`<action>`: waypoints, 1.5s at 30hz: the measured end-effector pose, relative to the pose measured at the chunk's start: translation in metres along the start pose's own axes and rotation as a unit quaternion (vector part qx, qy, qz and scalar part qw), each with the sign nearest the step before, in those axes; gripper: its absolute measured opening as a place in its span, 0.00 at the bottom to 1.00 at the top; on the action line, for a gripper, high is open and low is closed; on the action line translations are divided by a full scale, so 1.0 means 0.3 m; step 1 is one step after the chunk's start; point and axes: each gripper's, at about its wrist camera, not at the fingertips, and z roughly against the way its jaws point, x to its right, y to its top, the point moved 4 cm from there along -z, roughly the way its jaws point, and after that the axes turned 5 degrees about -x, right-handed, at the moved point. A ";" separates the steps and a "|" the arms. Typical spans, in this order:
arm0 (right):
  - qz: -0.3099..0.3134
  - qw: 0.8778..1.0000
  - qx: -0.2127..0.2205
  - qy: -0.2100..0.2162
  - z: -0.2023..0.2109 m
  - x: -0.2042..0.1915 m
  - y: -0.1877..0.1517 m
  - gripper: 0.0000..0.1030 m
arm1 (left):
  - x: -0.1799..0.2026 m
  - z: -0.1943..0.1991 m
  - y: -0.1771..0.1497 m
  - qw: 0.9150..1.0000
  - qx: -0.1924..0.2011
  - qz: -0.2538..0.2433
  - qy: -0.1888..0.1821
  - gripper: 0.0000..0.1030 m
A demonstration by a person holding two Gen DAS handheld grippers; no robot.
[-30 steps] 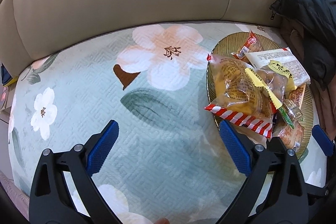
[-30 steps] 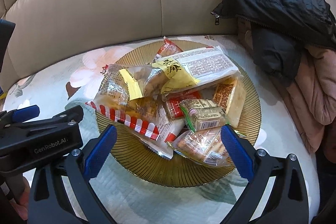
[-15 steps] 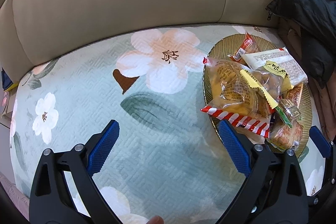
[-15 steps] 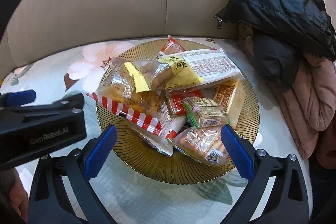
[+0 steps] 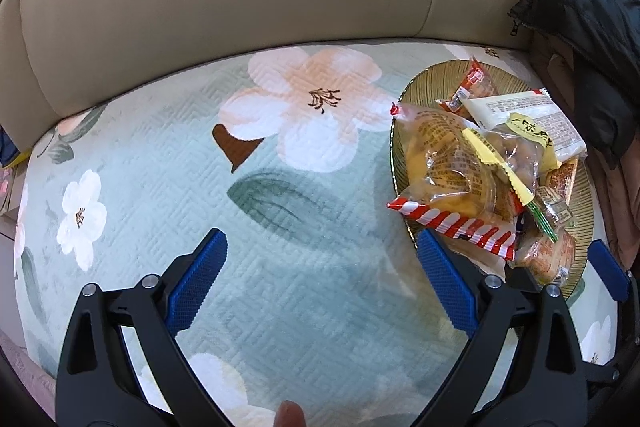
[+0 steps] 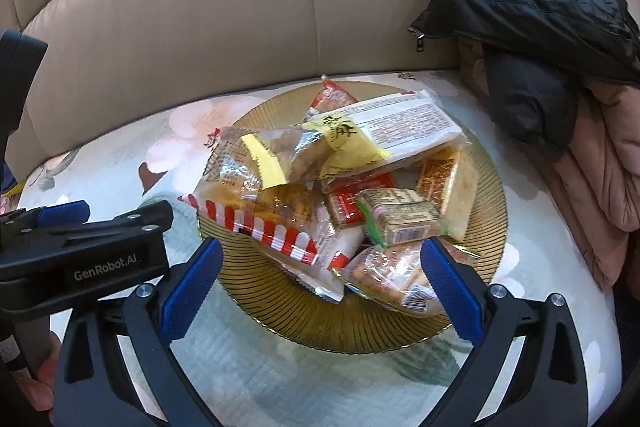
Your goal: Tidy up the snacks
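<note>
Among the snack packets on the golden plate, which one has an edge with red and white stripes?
The large clear bread packet on the left side of the golden plate. Its near edge carries red and white stripes and hangs over the rim; no other packet has such stripes.

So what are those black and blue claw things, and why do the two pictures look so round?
They are grabbing tools that a person holds, one in each hand. Each carries a wide-eyed camera, which bends the picture round. One picture looks along the left gripper, open over the flowery sofa cover, holding nothing. The other looks along the right gripper, also open and empty, just in front of a gold ribbed plate piled with snack packets. A black jacket lies on the sofa beside the plate.
</note>
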 end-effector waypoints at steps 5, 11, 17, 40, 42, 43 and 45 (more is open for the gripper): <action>0.013 1.000 0.001 -0.003 0.000 -0.010 0.002 0.95 | 0.004 -0.006 -0.003 1.000 -0.004 0.000 -0.001 0.93; 0.005 1.000 0.002 0.005 0.007 -0.001 -0.004 0.95 | 0.010 -0.002 -0.005 1.000 -0.003 -0.003 -0.004 0.94; 0.004 1.000 0.001 0.004 0.005 0.008 -0.005 0.95 | 0.010 -0.001 -0.006 1.000 -0.003 -0.003 -0.003 0.96; 0.037 0.999 -0.015 -0.014 -0.023 -0.028 -0.013 0.95 | 0.061 0.012 0.001 0.999 0.009 -0.034 -0.010 0.97; 0.031 0.999 -0.015 -0.014 -0.024 -0.021 -0.015 0.95 | 0.077 0.028 0.003 0.999 0.022 -0.045 -0.011 0.97; 0.030 0.999 -0.015 -0.015 -0.024 -0.017 -0.016 0.95 | 0.088 0.039 0.003 0.998 0.031 -0.053 -0.010 0.97; 0.030 0.999 -0.015 -0.018 -0.024 -0.014 -0.015 0.95 | 0.102 0.053 0.002 0.997 0.040 -0.062 -0.005 0.97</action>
